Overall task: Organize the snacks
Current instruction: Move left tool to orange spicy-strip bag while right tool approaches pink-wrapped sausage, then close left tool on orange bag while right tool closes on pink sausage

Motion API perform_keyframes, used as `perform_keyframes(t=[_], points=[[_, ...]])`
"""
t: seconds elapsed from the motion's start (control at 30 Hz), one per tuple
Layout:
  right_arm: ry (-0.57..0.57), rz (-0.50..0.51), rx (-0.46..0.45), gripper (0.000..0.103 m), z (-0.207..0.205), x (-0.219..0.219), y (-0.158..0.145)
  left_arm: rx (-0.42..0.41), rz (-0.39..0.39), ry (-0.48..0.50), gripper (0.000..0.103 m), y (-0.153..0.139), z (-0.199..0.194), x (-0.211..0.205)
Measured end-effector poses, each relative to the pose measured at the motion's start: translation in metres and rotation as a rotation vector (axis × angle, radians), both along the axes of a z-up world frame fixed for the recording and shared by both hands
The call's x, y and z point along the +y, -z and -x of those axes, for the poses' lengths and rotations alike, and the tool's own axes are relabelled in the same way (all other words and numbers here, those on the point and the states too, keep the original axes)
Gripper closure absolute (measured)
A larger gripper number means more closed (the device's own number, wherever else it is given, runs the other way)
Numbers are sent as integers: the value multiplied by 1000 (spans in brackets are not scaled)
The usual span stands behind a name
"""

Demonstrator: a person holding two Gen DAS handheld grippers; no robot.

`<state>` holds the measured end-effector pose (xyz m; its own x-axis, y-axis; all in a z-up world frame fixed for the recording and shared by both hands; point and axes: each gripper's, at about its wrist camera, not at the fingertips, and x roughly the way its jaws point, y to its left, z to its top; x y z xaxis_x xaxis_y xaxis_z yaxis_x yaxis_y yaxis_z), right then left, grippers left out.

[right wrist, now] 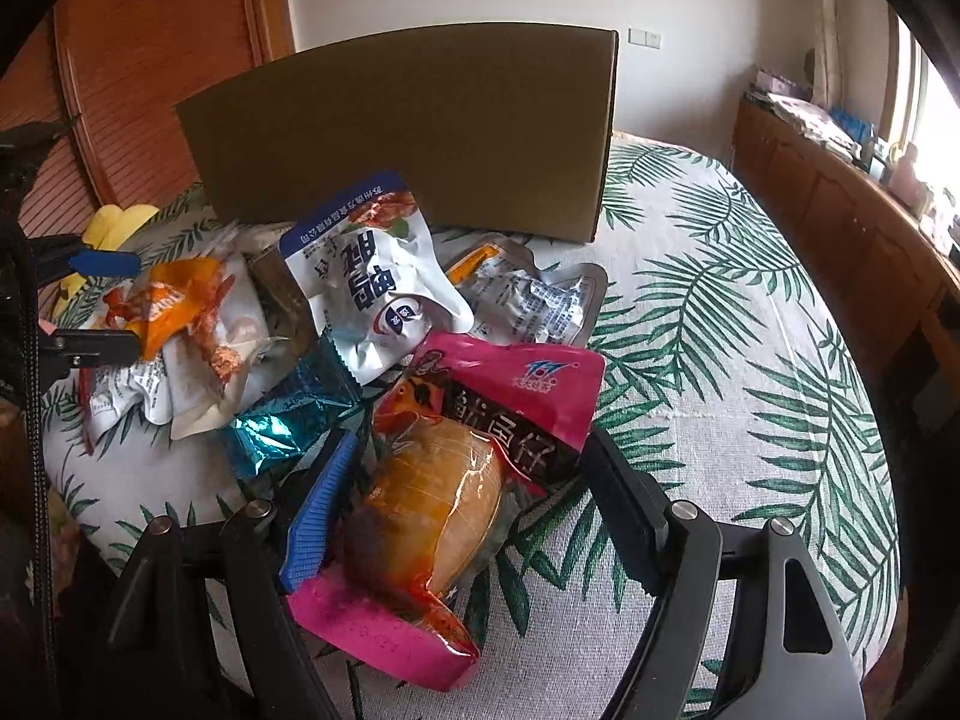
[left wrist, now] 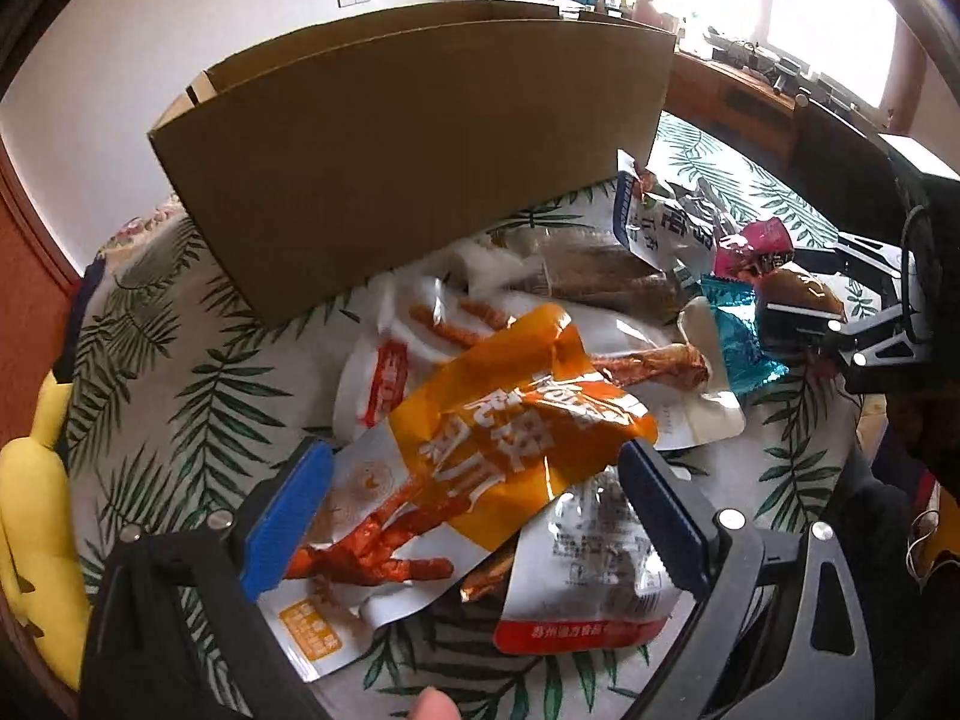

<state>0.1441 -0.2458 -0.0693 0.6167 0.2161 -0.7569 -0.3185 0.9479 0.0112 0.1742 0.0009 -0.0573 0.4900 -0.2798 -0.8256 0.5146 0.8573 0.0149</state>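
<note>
My left gripper [left wrist: 480, 456] has its blue pads against both edges of an orange chicken-feet packet [left wrist: 510, 420], which buckles between them on top of the snack pile. From the right wrist view, the left gripper [right wrist: 129, 306] has the same orange packet [right wrist: 174, 300] bunched between its fingers. My right gripper [right wrist: 468, 441] stands wide, with a pink squid packet [right wrist: 480, 420] filling the gap at its tips and both tips touching the packet. One of its fingers [left wrist: 792, 312] shows at the right of the pile. A tall brown cardboard box [right wrist: 408, 132] stands behind the pile.
More packets lie in a heap on the leaf-print bed cover [right wrist: 720, 360]: a white-and-blue one [right wrist: 372, 282], a teal foil one [right wrist: 282, 420], a silver one [right wrist: 528, 300]. A yellow soft object [left wrist: 36, 510] lies at the bed's left. A wooden cabinet [right wrist: 840, 228] runs along the right.
</note>
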Motion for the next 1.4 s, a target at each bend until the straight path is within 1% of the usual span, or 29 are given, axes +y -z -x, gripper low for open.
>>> perform_keyframes(t=[0.13,0.17,0.23,0.3,0.5,0.57,0.63,0.67,0.7,0.73,0.77,0.8,0.87,0.93,1.0,1.03,1.1,1.3,1.4], points=[[-3,-1,-1,24,0,-1,0,35,4,30,6,3,-2,-8],[-3,-2,-1,24,0,-1,-1,38,-18,36,6,6,-1,-13],[-4,-2,-1,24,-1,-1,-1,14,-53,46,6,7,0,-19],[-5,-1,-2,24,-1,0,-1,13,-57,51,6,8,1,-23],[-3,-2,-3,24,-1,0,0,20,-62,-12,6,10,-16,-27],[-4,1,-3,24,-1,0,-1,13,-59,-30,9,8,-19,-26],[-7,3,-4,24,0,0,-1,3,-48,-31,16,8,-18,-25],[-9,3,-4,24,0,0,-1,-4,-39,-25,18,7,-16,-24],[-10,3,-4,24,0,0,-1,-10,-28,-18,24,6,-14,-22],[-11,2,-3,24,1,-1,-1,-14,-9,-13,35,3,-11,-16],[-12,0,-3,24,1,-2,0,-17,8,-9,42,2,-10,-13],[-11,2,-3,24,2,-2,-1,-23,23,-12,46,-1,-9,-10],[-12,5,-5,24,3,-2,0,-28,38,-16,48,-2,-9,-7],[-13,11,-6,24,4,-2,0,-50,48,-6,51,-4,-7,-6],[-15,16,-8,24,4,-2,0,-69,51,-3,58,-6,-4,-2],[-16,19,-9,24,5,-2,0,-76,55,-5,63,-7,-3,0],[-18,24,-9,24,5,-1,1,-79,65,-12,80,-9,-2,4],[-15,8,0,24,4,-2,-1,-81,57,-4,80,-8,0,3],[-14,-13,8,30,3,-7,-3,-86,60,-19,80,-9,0,3]])
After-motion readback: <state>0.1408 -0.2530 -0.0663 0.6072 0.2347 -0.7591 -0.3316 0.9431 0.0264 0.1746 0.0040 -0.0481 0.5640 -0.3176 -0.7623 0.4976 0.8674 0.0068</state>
